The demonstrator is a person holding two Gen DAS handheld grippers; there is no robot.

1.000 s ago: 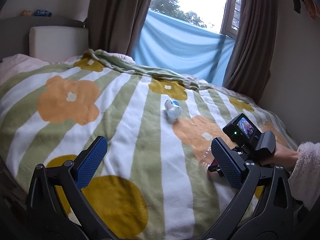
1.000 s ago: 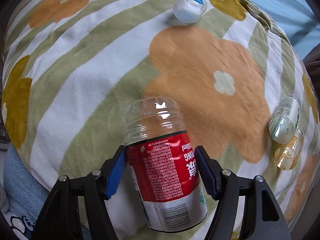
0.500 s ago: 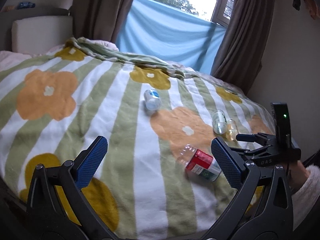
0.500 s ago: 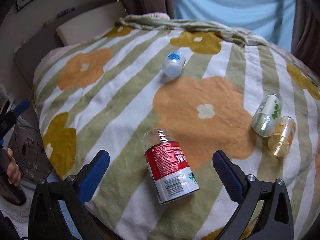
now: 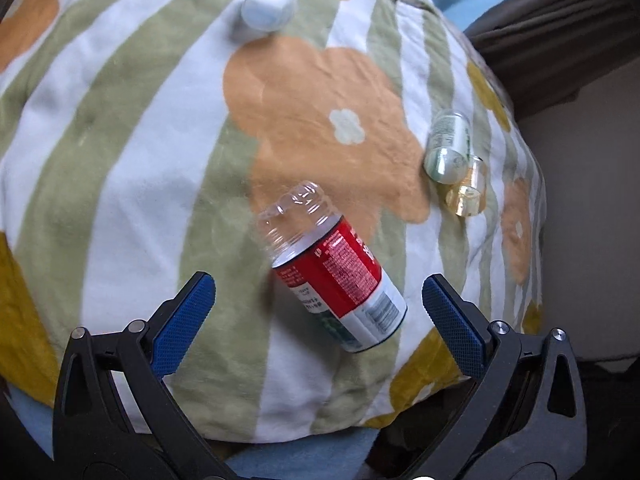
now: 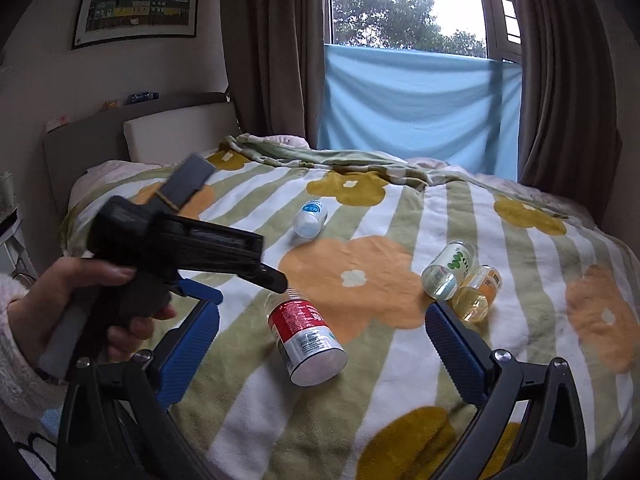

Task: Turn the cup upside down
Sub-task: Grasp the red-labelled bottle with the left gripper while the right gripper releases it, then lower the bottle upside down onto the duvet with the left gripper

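A clear cup with a red and white label (image 5: 334, 270) lies on its side on the flowered blanket (image 5: 120, 184), its open end toward me. It also shows in the right wrist view (image 6: 306, 334). My left gripper (image 5: 318, 320) is open, its blue pads on either side of the cup's near end without touching it. My right gripper (image 6: 322, 354) is open and empty, held back above the bed's near edge. The left gripper's body, in a hand (image 6: 172, 252), hovers over the cup.
A blue-labelled cup (image 5: 269, 0) lies farther back on the blanket. A green-labelled cup (image 5: 447, 146) and an amber cup (image 5: 467, 192) lie side by side at the right. The bed ends at a curtained window (image 6: 416, 116) and wall.
My right gripper let go of the red-labelled cup and drew back and up. My left gripper swung down over the cup, which now lies between its open pads.
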